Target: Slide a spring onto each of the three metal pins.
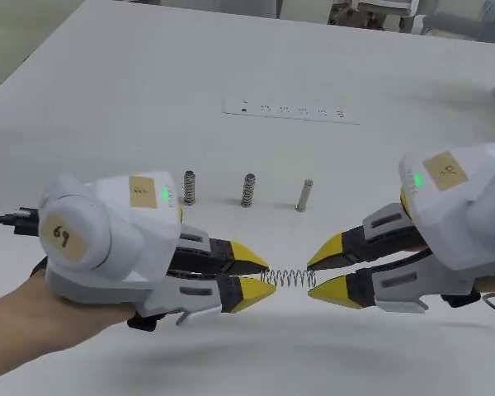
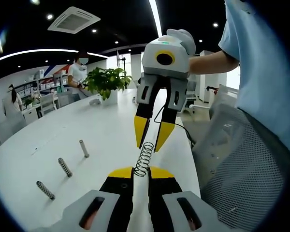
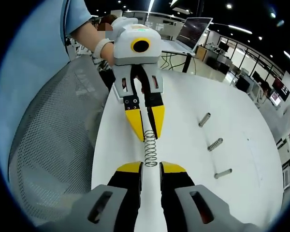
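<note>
A loose spring (image 1: 290, 277) hangs level above the table between my two grippers. My left gripper (image 1: 260, 275) is shut on its left end; in the left gripper view the yellow jaws (image 2: 141, 172) pinch the spring (image 2: 144, 157). Facing it, my right gripper (image 1: 320, 274) has its jaws apart around the other end, and the right gripper view shows a gap beside the spring (image 3: 150, 147). Behind stand three pins: the left pin (image 1: 189, 187) and middle pin (image 1: 248, 190) each wear a spring, while the right pin (image 1: 304, 195) is bare.
A white power strip (image 1: 289, 110) lies farther back on the white table (image 1: 107, 99). A mesh chair back (image 2: 241, 159) stands by the table edge. People, a plant (image 2: 105, 79) and desks are in the room beyond.
</note>
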A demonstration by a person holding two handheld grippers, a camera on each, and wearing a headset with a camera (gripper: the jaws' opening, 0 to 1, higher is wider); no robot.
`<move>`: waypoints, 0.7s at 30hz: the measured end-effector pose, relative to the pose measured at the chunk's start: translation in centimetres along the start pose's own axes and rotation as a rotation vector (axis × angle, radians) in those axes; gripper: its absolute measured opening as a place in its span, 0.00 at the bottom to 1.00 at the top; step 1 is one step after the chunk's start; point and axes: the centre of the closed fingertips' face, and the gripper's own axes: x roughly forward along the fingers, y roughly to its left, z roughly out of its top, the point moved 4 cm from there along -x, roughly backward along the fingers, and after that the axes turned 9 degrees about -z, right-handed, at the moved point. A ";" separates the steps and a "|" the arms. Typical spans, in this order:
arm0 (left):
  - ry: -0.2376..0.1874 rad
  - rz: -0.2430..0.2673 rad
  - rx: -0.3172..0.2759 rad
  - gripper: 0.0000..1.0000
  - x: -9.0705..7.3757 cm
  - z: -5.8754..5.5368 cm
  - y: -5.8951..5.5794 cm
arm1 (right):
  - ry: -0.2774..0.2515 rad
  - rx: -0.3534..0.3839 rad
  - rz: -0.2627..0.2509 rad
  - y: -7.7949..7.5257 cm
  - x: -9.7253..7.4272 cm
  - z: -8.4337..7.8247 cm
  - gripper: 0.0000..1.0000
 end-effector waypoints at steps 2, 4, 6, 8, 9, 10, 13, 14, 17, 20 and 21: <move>-0.001 -0.001 0.001 0.03 0.0 0.1 0.0 | -0.003 -0.002 0.002 0.0 0.0 0.1 0.09; -0.002 0.000 0.000 0.03 0.0 0.1 0.1 | -0.003 -0.004 0.006 -0.1 0.0 0.2 0.08; -0.001 -0.002 0.000 0.03 0.0 0.1 0.1 | -0.002 -0.003 0.011 -0.1 0.0 0.3 0.08; 0.000 -0.006 -0.001 0.03 0.1 0.1 0.0 | -0.001 -0.011 0.017 -0.1 0.0 0.3 0.08; 0.001 -0.008 0.000 0.03 0.1 0.1 0.0 | 0.004 -0.007 0.025 0.0 0.0 0.4 0.08; 0.002 -0.010 0.000 0.03 0.1 0.1 0.0 | 0.007 -0.009 0.026 0.0 0.0 0.4 0.08; 0.006 -0.018 0.002 0.03 0.2 0.0 -0.1 | 0.021 -0.021 0.043 0.0 -0.1 0.5 0.08; 0.010 -0.022 0.006 0.03 0.2 0.0 -0.1 | 0.024 -0.028 0.050 0.1 -0.2 0.6 0.08; 0.019 -0.032 0.015 0.03 0.3 0.0 -0.2 | 0.039 -0.040 0.066 0.2 -0.3 0.8 0.08; 0.038 -0.040 0.034 0.03 0.4 -0.2 -0.3 | 0.049 -0.050 0.082 0.2 -0.3 1.0 0.07; 0.040 -0.040 0.037 0.03 0.4 -0.2 -0.3 | 0.051 -0.055 0.084 0.1 -0.3 1.0 0.07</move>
